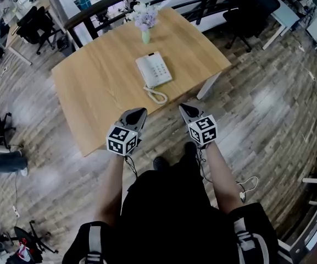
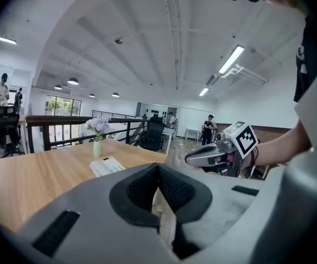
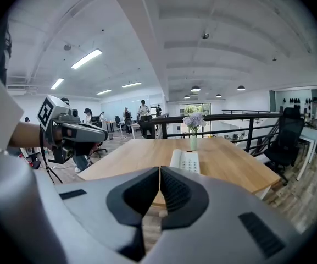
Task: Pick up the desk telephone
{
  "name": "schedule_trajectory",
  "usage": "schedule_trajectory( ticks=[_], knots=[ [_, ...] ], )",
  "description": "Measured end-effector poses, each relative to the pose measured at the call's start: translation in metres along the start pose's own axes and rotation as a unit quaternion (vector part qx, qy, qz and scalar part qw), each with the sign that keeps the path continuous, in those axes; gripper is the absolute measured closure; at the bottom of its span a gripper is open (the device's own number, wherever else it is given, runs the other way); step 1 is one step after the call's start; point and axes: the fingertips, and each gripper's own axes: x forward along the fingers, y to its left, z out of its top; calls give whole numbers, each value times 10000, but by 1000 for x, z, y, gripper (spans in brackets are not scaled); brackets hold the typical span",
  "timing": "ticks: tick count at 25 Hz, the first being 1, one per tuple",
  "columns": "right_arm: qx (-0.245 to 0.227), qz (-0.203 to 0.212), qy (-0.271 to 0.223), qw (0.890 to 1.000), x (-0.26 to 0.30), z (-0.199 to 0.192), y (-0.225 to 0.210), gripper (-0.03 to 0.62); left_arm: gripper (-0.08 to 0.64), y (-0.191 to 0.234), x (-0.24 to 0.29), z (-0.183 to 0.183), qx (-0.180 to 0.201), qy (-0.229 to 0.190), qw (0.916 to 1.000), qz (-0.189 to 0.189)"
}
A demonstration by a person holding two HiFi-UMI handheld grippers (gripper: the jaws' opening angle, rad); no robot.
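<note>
A big open office room is seen. A wooden plank floor (image 1: 268,109) is laid all around the tabletop (image 1: 92,81). A white ceiling (image 2: 147,48) with long lamps (image 2: 232,59) is spread high above the tabletop.

The tabletop is made of light wood and is wide and flat. A dark railing (image 1: 109,1) is run past the far side of the tabletop. Black office chairs (image 1: 34,23) are parked beyond the tabletop's far left corner. Another black chair (image 1: 254,10) is parked beyond its far right corner. More desks and a few people are seen far behind the tabletop, but they are too small to be told well.

A person in dark clothes (image 1: 169,213) is placed at the near edge of the tabletop, with both arms stretched toward it. The left claw (image 1: 142,111) and the right claw (image 1: 182,108) are held in the air side by side at that near edge. Both are pointed across the tabletop and tipped a little down. Each claw is clenched tight, with its dark pads pressed together and nothing caught between them.

The desk telephone (image 1: 153,69) is laid flat near the middle of the tabletop, well apart from both claws. It is white. Its handset is rested on its left side, and its keys are set on the right. Its curly cord (image 1: 157,96) is looped on the tabletop toward the near edge. A small pale green vase (image 1: 145,36) with purple flowers (image 1: 145,17) is stood upright close to the far edge of the tabletop.
</note>
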Motion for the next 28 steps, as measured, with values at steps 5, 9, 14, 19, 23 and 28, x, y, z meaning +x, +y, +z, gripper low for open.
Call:
schedule_trajectory(
  ticks=[5,9,14,19,23,28],
  knots=[
    [-6,8,23,10000,-1,0,2,566,537,-1,-2,-2,-21,15,10000,10],
    [-34,3,53,10000,1,-5,-1,566,537,1,1,-4,-37,-3,10000,53],
    [-87,52,88,9999,2,-2,-4,566,537,0,6,1,-57,-36,10000,60],
    [-72,-68,88,9999,2,-3,-10,566,537,-1,10,1,-42,-23,10000,35],
    [-58,-55,155,9998,0,-9,-14,566,537,-2,14,1,-43,7,10000,62],
    [-26,9,178,9998,2,-9,-24,566,537,-1,23,3,-75,45,9999,136]
  ],
)
